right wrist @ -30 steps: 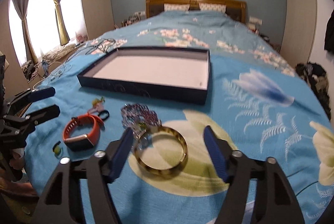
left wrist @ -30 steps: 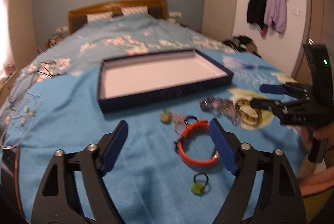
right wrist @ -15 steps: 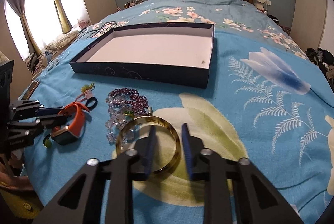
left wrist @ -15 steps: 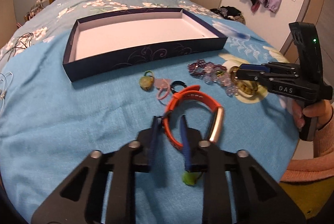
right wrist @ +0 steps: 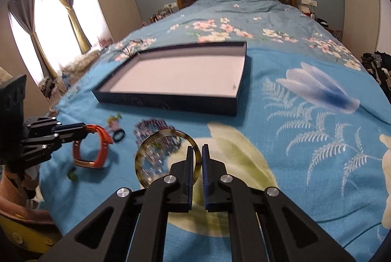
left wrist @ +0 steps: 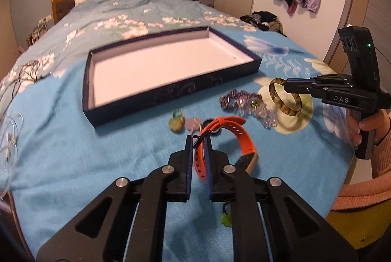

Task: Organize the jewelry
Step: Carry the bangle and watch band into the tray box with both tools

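- Left tongs (left wrist: pixel 198 152) are clamped on the strap of the orange band (left wrist: pixel 234 135); the band hangs off to 2 o'clock of the tips, its gold face low and near the bed (left wrist: pixel 73 159).
- Right tongs (right wrist: pixel 195 161) are clamped on the rim of the bangle (right wrist: pixel 166 159); the ring stands upright, sticking out to 9 o'clock of the tips, clear of the cover.
- The box (left wrist: pixel 171 66) sits open and bare at 12 o'clock of both tongs, well apart from them.
- Still on the bed between tongs and box: the bead pile (left wrist: pixel 244 103), a green charm (left wrist: pixel 176 122), a pink piece and a black ring beside it, too blurred to name better. Another green charm (left wrist: pixel 226 218) lies under the left tongs.
- Risks, as I judge them:
  - The bangle is hard and smooth, held by one thin edge; a quick swing toward the box could make it pivot or slip out and roll across the bed.
  - The band is gripped off-centre, so the heavy face may sag and drag on the cover or catch the near box wall.
  - Both loads head for the same box; the tongs could knock together over it.
  - The bangle sits just above the beads and could snag and drag them.
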`<act>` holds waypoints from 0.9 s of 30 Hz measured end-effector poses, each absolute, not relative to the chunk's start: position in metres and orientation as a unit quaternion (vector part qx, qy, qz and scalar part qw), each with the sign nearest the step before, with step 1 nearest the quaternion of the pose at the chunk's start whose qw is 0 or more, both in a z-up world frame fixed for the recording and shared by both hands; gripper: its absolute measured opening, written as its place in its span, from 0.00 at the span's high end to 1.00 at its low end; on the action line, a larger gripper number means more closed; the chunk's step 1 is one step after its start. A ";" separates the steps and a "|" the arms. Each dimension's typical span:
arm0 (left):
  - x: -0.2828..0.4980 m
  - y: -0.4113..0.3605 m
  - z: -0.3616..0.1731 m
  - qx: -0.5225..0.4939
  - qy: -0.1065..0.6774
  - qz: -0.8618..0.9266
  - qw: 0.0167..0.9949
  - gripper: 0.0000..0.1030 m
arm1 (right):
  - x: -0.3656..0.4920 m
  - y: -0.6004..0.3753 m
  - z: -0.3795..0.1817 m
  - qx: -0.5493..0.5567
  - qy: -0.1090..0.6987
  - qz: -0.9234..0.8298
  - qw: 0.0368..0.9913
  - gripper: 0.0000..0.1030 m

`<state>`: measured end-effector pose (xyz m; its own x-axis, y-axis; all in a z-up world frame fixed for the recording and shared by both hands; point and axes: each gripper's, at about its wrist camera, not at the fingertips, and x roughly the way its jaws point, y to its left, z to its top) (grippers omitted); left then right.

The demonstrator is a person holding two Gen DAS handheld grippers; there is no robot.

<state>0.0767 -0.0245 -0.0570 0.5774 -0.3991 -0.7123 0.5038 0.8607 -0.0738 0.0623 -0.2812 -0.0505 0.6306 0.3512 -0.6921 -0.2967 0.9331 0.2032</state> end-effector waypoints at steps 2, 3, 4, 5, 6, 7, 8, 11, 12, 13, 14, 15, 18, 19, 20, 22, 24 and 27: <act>0.078 -0.024 -0.049 0.074 0.373 -0.256 0.889 0.91 | 0.063 -0.280 -0.043 0.037 0.380 0.184 0.906 0.95; 0.079 -0.023 -0.046 0.076 0.369 -0.255 0.891 0.91 | 0.065 -0.279 -0.040 0.038 0.375 0.188 0.907 0.95; 0.081 -0.023 -0.042 0.077 0.364 -0.256 0.892 0.91 | 0.069 -0.278 -0.035 0.041 0.369 0.190 0.909 0.95; 0.082 -0.022 -0.039 0.076 0.361 -0.257 0.893 0.91 | 0.072 -0.277 -0.032 0.041 0.366 0.192 0.910 0.95; 0.086 -0.022 -0.034 0.078 0.356 -0.256 0.895 0.91 | 0.077 -0.275 -0.029 0.040 0.362 0.194 0.911 0.95; 0.088 -0.021 -0.031 0.081 0.352 -0.255 0.897 0.91 | 0.082 -0.274 -0.026 0.041 0.358 0.196 0.912 0.95; 0.092 -0.020 -0.027 0.083 0.347 -0.253 0.899 0.91 | 0.086 -0.272 -0.025 0.040 0.355 0.197 0.913 0.95; 0.105 -0.018 -0.016 0.091 0.335 -0.244 0.906 0.93 | 0.109 -0.268 -0.018 0.044 0.348 0.199 0.915 0.95; 0.110 -0.017 -0.012 0.092 0.330 -0.243 0.907 0.99 | 0.119 -0.266 -0.016 0.045 0.346 0.200 0.915 0.95; 0.118 -0.015 -0.007 0.087 0.326 -0.245 0.909 0.99 | 0.125 -0.264 -0.015 0.047 0.345 0.200 0.916 0.95; 0.126 -0.014 -0.003 0.084 0.325 -0.245 0.910 0.99 | 0.135 -0.263 -0.014 0.049 0.345 0.201 0.916 0.95; 0.134 -0.014 0.000 0.086 0.323 -0.244 0.910 0.99 | 0.145 -0.260 -0.013 0.046 0.345 0.200 0.916 0.95; 0.154 -0.012 -0.003 0.084 0.334 -0.236 0.908 0.99 | 0.167 -0.254 -0.017 0.054 0.353 0.199 0.913 0.95; 0.159 -0.011 -0.005 0.076 0.344 -0.243 0.904 0.99 | 0.170 -0.253 -0.019 0.054 0.353 0.199 0.913 0.95; 0.161 -0.008 -0.009 0.069 0.354 -0.247 0.900 0.99 | 0.172 -0.250 -0.020 0.049 0.354 0.198 0.913 0.95; 0.159 -0.006 -0.017 0.071 0.361 -0.251 0.895 0.96 | 0.172 -0.248 -0.022 0.045 0.354 0.202 0.912 0.95; 0.152 -0.002 -0.026 0.065 0.370 -0.259 0.890 0.89 | 0.170 -0.247 -0.024 0.043 0.357 0.205 0.910 0.95; 0.145 0.002 -0.043 0.056 0.389 -0.275 0.878 0.81 | 0.168 -0.247 -0.028 0.041 0.363 0.205 0.908 0.95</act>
